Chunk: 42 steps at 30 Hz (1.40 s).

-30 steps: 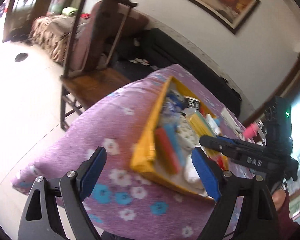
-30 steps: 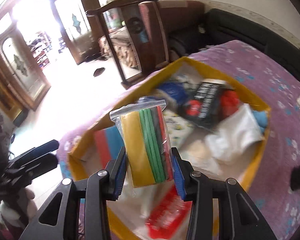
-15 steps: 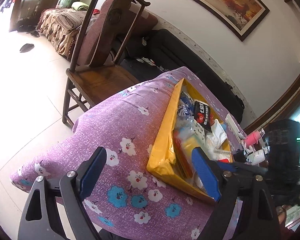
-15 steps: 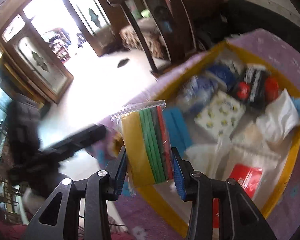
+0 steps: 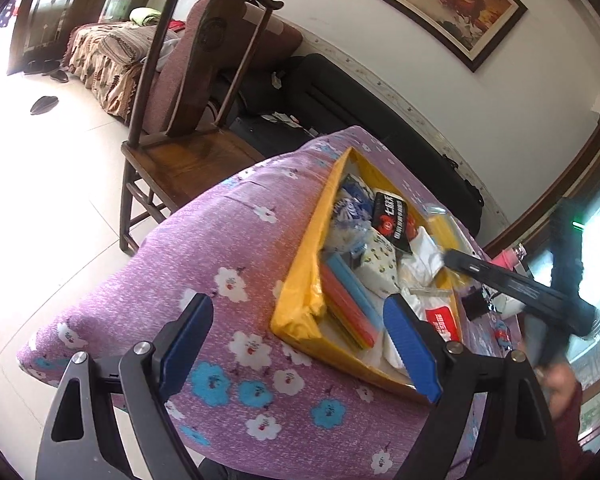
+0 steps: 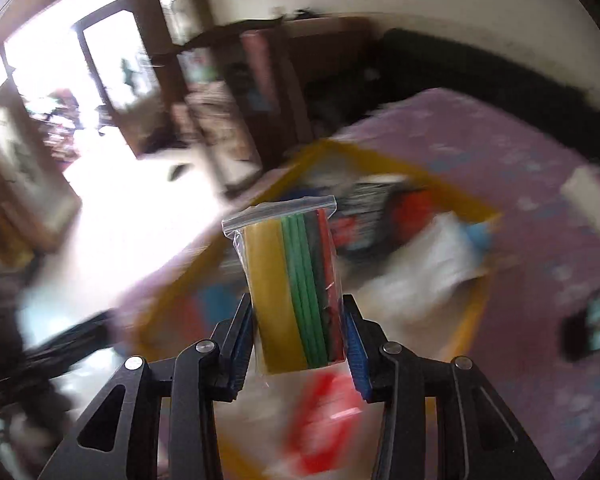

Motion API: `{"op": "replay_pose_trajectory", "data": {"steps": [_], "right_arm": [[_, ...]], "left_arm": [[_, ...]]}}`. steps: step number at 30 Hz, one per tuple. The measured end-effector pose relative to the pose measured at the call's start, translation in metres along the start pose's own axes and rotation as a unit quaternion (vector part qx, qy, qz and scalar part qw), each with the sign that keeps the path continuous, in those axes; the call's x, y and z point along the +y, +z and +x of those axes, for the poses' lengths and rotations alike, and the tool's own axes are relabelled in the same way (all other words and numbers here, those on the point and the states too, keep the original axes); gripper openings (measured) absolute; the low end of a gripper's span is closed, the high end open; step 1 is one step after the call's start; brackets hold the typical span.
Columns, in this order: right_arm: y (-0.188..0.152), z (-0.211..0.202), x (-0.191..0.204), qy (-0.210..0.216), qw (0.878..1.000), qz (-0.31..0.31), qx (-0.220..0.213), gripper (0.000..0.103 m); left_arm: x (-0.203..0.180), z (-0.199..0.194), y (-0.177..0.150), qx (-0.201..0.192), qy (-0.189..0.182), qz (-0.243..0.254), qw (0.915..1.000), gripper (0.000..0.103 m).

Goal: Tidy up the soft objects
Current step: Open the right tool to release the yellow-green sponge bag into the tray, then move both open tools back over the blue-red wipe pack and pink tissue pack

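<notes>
Left tongs (image 5: 300, 344) spread wide, empty, above the purple floral surface (image 5: 236, 264) beside the well-filled yellow box (image 5: 300, 280); right tongs (image 6: 298, 338) clamped on a zip bag (image 6: 292, 284) of coloured strips, held over it, yet unplaced.

I can make out little lettering. In my left wrist view, a black packet (image 5: 392, 222) in the yellow box (image 5: 300, 276) carries large white characters and a red round mark, but I cannot read them. The red-and-white packet (image 5: 443, 322) at the box's near right end has white print, too small to read. My right wrist view is blurred; nothing there is legible.
</notes>
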State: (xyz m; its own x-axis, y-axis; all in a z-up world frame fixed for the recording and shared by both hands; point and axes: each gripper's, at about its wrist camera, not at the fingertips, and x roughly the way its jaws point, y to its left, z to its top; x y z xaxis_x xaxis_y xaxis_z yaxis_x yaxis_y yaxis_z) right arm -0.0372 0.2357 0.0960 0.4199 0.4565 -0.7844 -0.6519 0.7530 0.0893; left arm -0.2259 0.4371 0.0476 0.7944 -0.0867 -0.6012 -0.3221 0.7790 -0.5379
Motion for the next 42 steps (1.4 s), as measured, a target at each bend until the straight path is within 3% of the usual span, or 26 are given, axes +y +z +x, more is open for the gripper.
{"op": "replay_pose_trajectory", "data": {"steps": [4,7,8,9,10,13,18,25,32,36,42], "right_arm": [[0.006,0.039,-0.027,0.016,0.998,0.041,0.044,0.045],[0.003,0.049,-0.03,0.006,0.999,0.038,0.035,0.046],[0.002,0.048,-0.029,0.0,0.999,0.033,0.03,0.05],[0.002,0.046,-0.029,-0.001,0.999,0.032,0.027,0.061],[0.002,0.04,-0.03,0.003,0.999,0.033,0.018,0.072],[-0.003,0.006,-0.036,0.002,0.999,0.031,-0.023,0.077],[-0.027,-0.046,-0.055,-0.043,0.996,0.018,-0.075,0.089],[-0.092,-0.111,-0.129,-0.106,0.988,0.07,-0.089,0.089],[-0.172,-0.178,-0.242,-0.193,0.961,0.181,-0.087,0.09],[-0.224,-0.211,-0.307,-0.204,0.937,0.27,-0.082,0.09],[-0.264,-0.229,-0.377,-0.206,0.906,0.36,-0.083,0.09]], "left_arm": [[-0.011,-0.001,-0.002,0.005,0.0,0.013,0.9999,0.086],[-0.016,-0.005,-0.002,0.004,0.004,0.019,0.9998,0.086],[-0.018,-0.006,-0.001,0.003,0.006,0.022,0.9997,0.086],[-0.019,-0.007,-0.002,0.003,0.008,0.025,0.9996,0.086],[-0.021,-0.008,-0.002,0.003,0.01,0.03,0.9995,0.086],[-0.029,-0.007,-0.003,0.005,0.016,0.041,0.999,0.087],[-0.05,-0.002,-0.008,0.014,0.011,0.066,0.9977,0.087],[-0.102,0.01,-0.024,0.038,-0.008,0.12,0.992,0.087],[-0.18,0.039,-0.059,0.083,-0.043,0.195,0.9765,0.087],[-0.221,0.056,-0.082,0.109,-0.062,0.233,0.9643,0.087],[-0.268,0.076,-0.113,0.147,-0.074,0.274,0.9474,0.087]]}}
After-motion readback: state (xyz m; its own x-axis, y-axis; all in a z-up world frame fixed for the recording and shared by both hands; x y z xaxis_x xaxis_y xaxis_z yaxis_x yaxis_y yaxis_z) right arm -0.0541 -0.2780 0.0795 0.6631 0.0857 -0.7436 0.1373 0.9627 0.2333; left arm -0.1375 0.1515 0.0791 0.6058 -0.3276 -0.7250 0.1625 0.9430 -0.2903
